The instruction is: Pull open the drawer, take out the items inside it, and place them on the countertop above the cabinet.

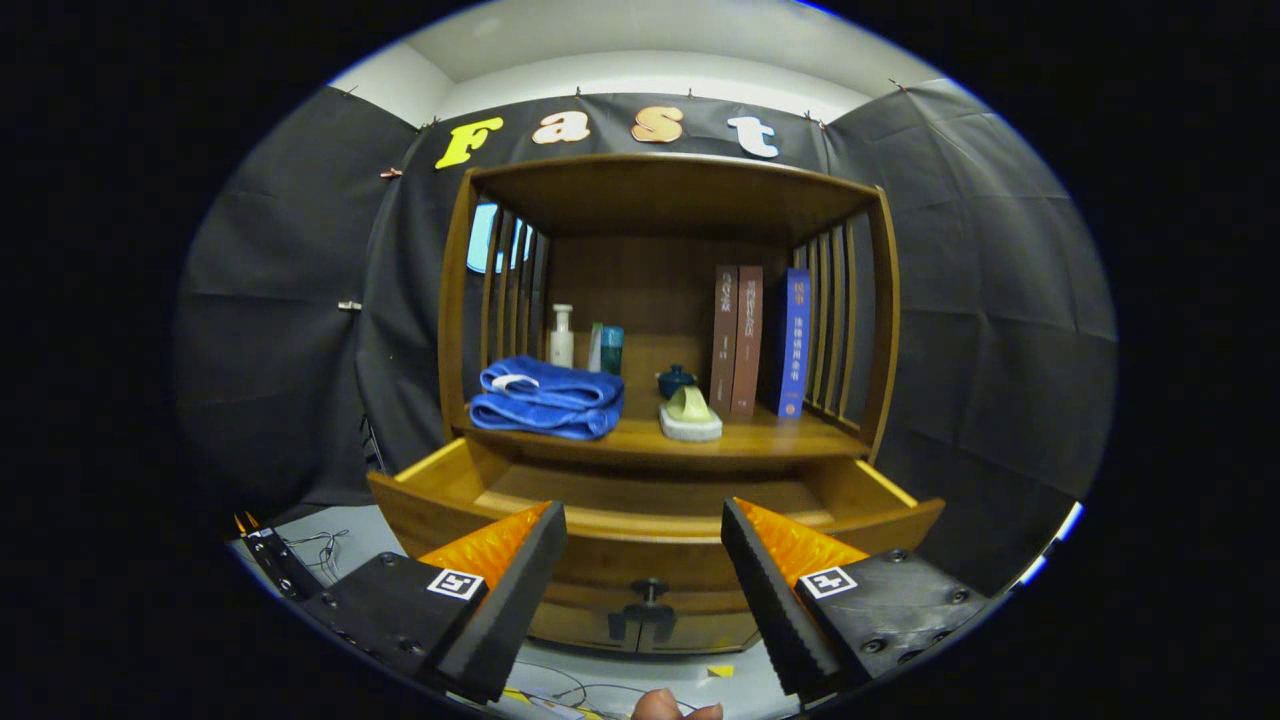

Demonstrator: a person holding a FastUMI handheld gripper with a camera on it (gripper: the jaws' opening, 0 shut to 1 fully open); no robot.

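- The gripper hangs in front of the wooden cabinet, its fingers spread wide apart with nothing between them.
- The drawer is pulled out towards the fingers; its front panel and dark knob sit in the gap between them.
- The part of the drawer floor in view is bare wood.
- On the countertop above the drawer lie a folded blue towel and a green soap on a white dish.
- Behind them stand a white bottle, a teal tube, a small dark blue lidded pot and three upright books.
- A fingertip shows just below the gripper.
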